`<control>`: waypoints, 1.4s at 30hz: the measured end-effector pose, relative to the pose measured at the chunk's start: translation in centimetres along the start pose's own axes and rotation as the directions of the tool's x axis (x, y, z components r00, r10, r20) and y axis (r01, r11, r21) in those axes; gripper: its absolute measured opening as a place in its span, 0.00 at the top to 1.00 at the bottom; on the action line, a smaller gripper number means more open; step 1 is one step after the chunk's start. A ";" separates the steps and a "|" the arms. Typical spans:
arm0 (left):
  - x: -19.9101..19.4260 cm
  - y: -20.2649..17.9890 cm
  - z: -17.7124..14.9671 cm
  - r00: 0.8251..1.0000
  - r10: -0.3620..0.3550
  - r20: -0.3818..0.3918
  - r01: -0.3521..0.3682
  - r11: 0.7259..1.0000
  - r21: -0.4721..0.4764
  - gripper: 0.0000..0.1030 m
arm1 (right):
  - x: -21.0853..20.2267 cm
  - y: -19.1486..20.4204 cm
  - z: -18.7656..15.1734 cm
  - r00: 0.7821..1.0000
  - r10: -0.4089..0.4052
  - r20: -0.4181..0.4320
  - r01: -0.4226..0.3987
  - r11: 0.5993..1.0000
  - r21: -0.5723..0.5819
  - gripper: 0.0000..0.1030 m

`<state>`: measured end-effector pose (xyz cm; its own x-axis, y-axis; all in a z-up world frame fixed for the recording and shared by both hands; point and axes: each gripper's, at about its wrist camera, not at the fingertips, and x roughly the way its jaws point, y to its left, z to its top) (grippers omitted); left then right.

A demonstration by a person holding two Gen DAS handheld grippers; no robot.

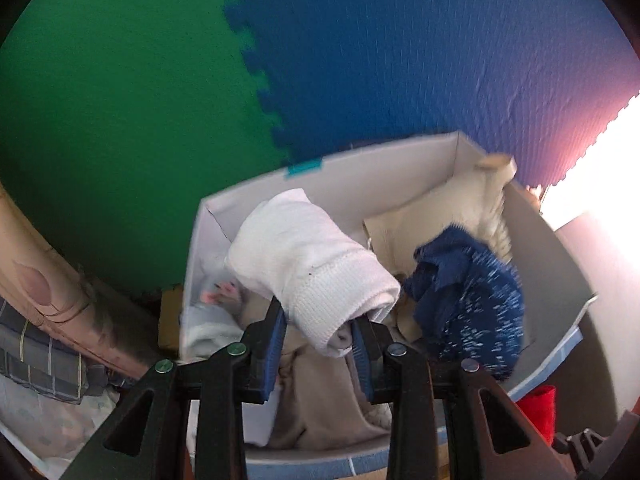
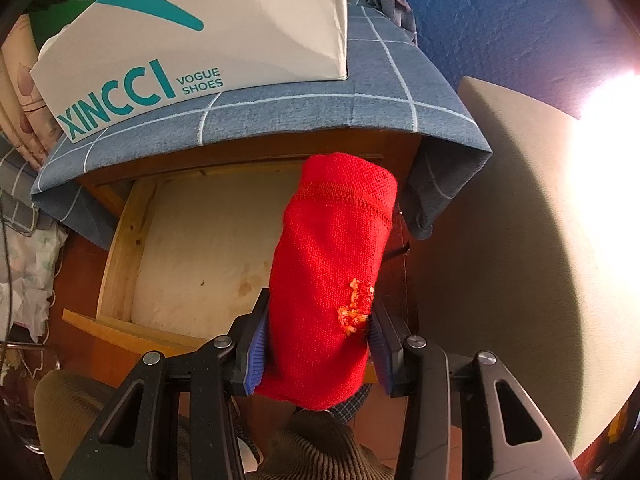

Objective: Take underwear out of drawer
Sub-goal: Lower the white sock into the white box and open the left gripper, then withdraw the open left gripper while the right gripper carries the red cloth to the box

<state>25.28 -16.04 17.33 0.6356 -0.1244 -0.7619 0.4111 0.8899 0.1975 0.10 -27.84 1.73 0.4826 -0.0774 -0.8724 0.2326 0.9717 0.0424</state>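
In the left wrist view my left gripper [image 1: 320, 332] is shut on a rolled white knit underwear [image 1: 308, 256], held over an open white cardboard box [image 1: 384, 156] that contains a dark blue speckled garment [image 1: 472, 292] and pale cloths. In the right wrist view my right gripper [image 2: 318, 344] is shut on a rolled red knit underwear [image 2: 332, 276] with a small orange embroidered mark. It hangs above the open wooden drawer [image 2: 120, 240], whose pale bottom shows bare. The red roll [image 1: 538, 408] also peeks in at the lower right of the left wrist view.
The white shoe box [image 2: 192, 40] with teal lettering stands on a blue checked cloth [image 2: 360, 96] that covers the cabinet top above the drawer. Green and blue foam mats [image 1: 360, 60] lie behind. Bedding [image 1: 36, 344] is piled at the left. A person's ribbed sleeve [image 2: 320, 448] is below.
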 end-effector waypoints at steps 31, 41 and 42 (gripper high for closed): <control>-8.7 -0.8 -4.8 0.984 0.072 0.161 -0.083 0.995 0.057 0.43 | 0.1 0.3 -0.1 1.000 -0.022 -0.010 0.022 1.000 -0.018 0.60; -10.2 1.2 -15.1 0.980 0.163 0.116 -0.158 0.986 -0.044 0.43 | -0.2 0.2 0.0 1.000 -0.012 -0.003 0.012 1.000 -0.017 0.60; -9.9 1.2 -16.3 0.979 0.172 0.106 -0.167 0.984 -0.058 0.43 | -0.3 0.2 0.0 1.000 -0.011 0.000 0.011 1.000 -0.017 0.60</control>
<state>8.80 -6.60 15.09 0.7627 -0.0154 -0.6466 0.2608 0.9222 0.2857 -0.01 -27.63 1.96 0.4801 -0.0887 -0.8727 0.2236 0.9744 0.0240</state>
